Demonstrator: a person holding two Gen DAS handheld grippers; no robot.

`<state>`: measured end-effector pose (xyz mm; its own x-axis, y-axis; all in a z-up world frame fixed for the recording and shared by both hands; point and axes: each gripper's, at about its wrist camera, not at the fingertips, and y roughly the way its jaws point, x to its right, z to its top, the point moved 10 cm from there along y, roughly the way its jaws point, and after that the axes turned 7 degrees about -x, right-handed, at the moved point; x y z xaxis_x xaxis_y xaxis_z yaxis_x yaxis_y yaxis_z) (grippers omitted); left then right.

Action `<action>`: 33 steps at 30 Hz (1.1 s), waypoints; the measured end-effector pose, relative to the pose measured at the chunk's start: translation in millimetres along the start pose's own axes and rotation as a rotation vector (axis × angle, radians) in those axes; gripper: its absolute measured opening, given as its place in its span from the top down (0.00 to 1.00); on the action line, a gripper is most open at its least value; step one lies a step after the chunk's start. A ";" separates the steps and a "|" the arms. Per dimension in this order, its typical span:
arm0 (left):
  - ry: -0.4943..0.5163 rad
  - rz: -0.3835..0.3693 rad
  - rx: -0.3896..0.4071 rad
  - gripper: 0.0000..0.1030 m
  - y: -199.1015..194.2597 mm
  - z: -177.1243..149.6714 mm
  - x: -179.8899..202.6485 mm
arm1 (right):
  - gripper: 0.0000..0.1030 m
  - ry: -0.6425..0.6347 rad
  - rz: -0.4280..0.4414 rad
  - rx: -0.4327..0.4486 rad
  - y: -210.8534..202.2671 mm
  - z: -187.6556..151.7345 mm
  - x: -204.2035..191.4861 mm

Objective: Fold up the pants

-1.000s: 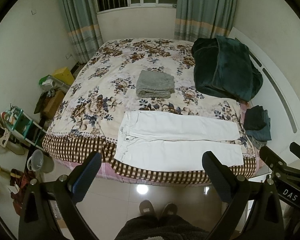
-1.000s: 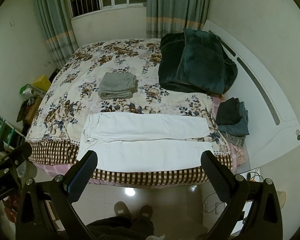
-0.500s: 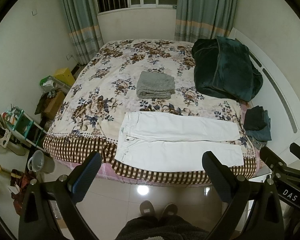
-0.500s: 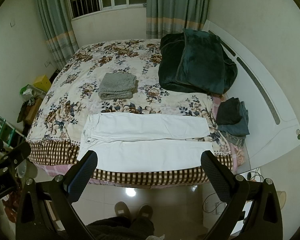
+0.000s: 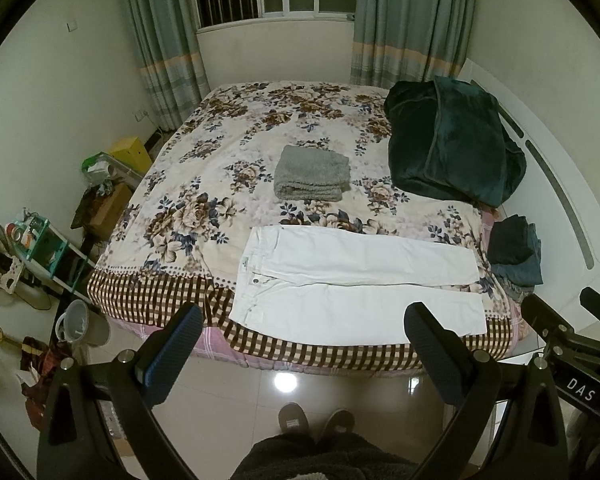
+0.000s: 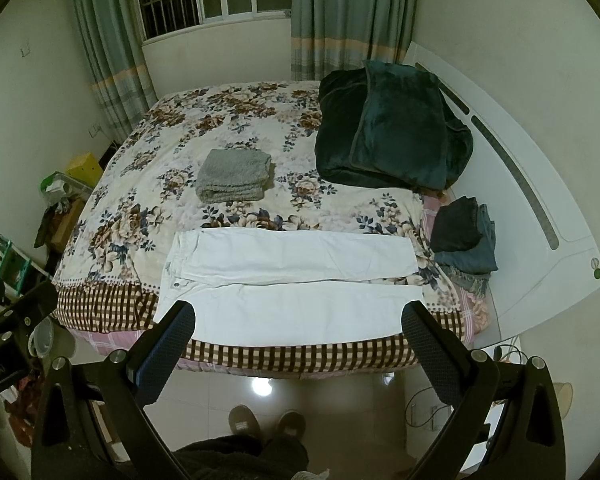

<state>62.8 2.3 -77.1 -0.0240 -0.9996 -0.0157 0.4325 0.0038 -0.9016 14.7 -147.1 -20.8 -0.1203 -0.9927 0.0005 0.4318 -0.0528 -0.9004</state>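
Note:
White pants (image 5: 356, 280) lie flat and spread on the near edge of the bed, waist to the left, both legs running right; they also show in the right wrist view (image 6: 292, 284). My left gripper (image 5: 304, 320) is open and empty, held above the floor in front of the bed, short of the pants. My right gripper (image 6: 298, 318) is open and empty too, at about the same distance. The right gripper's body shows at the right edge of the left wrist view.
A folded grey towel (image 5: 311, 178) lies mid-bed. A dark green blanket (image 5: 452, 144) is piled at the right rear. Folded dark clothes (image 5: 516, 248) sit by the white headboard (image 6: 540, 216). Clutter and a bucket (image 5: 82, 322) stand on the floor at left. My slippered feet (image 5: 316, 420) are below.
Both grippers have drifted slightly, so the bed sits a touch lower in view. Nothing on the bed has moved and both grippers stay open.

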 end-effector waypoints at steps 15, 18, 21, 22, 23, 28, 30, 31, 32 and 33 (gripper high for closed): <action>-0.013 -0.004 0.000 0.00 -0.4 1.1 -5.8 | 0.00 -0.015 0.009 -0.008 -8.0 3.9 9.4; -0.033 0.007 0.006 0.00 4.8 9.8 -7.2 | 0.00 -0.018 0.017 -0.015 0.2 4.9 18.0; -0.051 0.035 0.024 0.00 16.9 12.3 -4.9 | 0.00 -0.018 0.022 -0.023 17.1 1.2 20.7; -0.056 0.049 0.027 0.00 24.1 16.0 -3.1 | 0.00 -0.023 0.023 -0.028 25.1 5.0 23.8; -0.061 0.060 0.025 0.00 32.0 20.6 -2.8 | 0.00 -0.019 0.016 -0.032 34.5 9.7 27.5; -0.085 0.138 -0.031 0.00 97.0 51.8 -14.4 | 0.00 0.009 -0.015 -0.067 87.0 30.2 42.6; -0.097 0.160 -0.063 0.00 128.2 64.8 -18.7 | 0.00 0.028 -0.037 -0.087 114.2 43.2 51.0; -0.106 0.181 -0.098 0.00 153.2 73.1 -21.7 | 0.00 0.040 -0.051 -0.098 131.4 51.9 55.4; -0.114 0.182 -0.128 0.00 174.1 81.4 -24.4 | 0.00 0.056 -0.062 -0.113 150.4 61.1 60.0; -0.121 0.181 -0.143 0.00 188.5 86.1 -24.5 | 0.00 0.068 -0.068 -0.123 165.6 67.5 64.2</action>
<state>222.5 25.0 -209.5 0.1543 -0.9783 -0.1385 0.2875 0.1785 -0.9410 138.8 -226.9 -140.6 -0.2076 -0.9775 0.0372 0.3080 -0.1014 -0.9460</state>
